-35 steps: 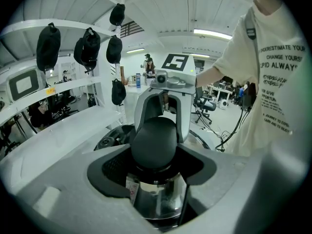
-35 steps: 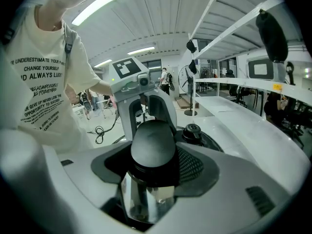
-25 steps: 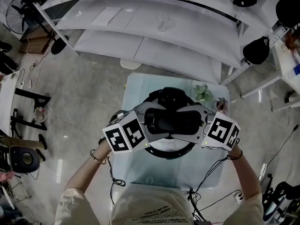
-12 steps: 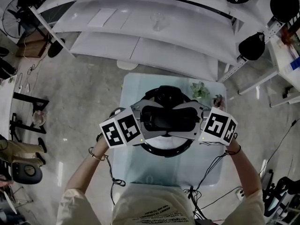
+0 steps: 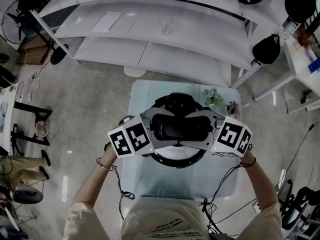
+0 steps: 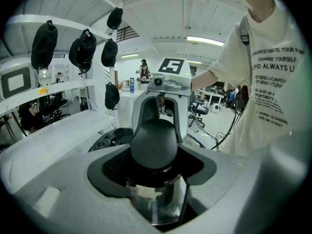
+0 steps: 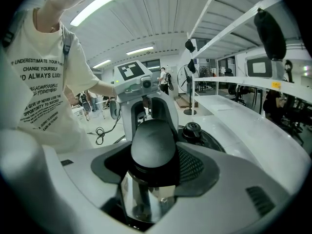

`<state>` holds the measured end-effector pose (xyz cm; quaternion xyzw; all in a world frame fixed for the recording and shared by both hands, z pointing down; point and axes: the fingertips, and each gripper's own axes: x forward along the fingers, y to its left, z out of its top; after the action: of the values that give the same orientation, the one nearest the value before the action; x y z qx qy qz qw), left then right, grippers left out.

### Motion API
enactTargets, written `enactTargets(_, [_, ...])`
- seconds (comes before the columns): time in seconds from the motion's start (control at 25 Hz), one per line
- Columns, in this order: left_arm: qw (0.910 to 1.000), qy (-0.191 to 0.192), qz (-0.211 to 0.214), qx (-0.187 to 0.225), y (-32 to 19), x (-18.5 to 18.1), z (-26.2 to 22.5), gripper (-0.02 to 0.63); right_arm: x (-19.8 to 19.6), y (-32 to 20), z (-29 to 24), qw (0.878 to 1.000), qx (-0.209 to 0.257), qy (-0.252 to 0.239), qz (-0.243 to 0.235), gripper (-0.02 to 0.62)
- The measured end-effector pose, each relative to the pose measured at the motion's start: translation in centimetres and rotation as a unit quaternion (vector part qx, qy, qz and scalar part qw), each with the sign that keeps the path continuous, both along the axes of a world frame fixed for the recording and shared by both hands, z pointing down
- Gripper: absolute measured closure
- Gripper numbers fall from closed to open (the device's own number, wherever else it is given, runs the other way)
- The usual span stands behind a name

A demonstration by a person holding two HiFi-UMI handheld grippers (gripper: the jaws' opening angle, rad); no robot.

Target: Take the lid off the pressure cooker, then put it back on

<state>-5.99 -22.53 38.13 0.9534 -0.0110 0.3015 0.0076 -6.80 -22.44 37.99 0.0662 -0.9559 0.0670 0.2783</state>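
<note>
The pressure cooker (image 5: 175, 160) stands on a small pale table (image 5: 150, 181). Its lid carries a long black handle (image 5: 181, 129) across the top. My left gripper (image 5: 156, 130) clasps the handle's left end and my right gripper (image 5: 209, 131) its right end, the two facing each other. In the left gripper view the rounded black handle end (image 6: 153, 138) fills the gap between the pads of my left gripper (image 6: 155, 156). The right gripper view shows the same at my right gripper (image 7: 152, 162) on the handle's other end (image 7: 152, 143). The shiny metal below is partly hidden.
A black steam valve (image 5: 179, 103) sits on the lid's far side. A small plant (image 5: 214, 97) stands at the table's far right corner. White shelving (image 5: 150, 34) runs beyond the table, with black caps (image 6: 44, 43) hanging from it. Cables (image 5: 215, 199) trail at the near edge.
Both grippers and the lid keep their places; only the head camera's framing has shifted slightly.
</note>
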Motion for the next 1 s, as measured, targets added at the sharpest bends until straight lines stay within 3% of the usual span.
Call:
enactTargets(0.64, [1.0000,0.006,0.002,-0.003,0.11,-0.14,0.08,0.316,-0.11,0.18,0.09,1.000,-0.008,0.006,0.006,0.319])
enactTargets(1.0, [0.9982,0.026,-0.053,0.008,-0.21,-0.66,-0.07,0.310,0.16,0.05,-0.06,0.999,0.022,-0.013,0.047,0.305])
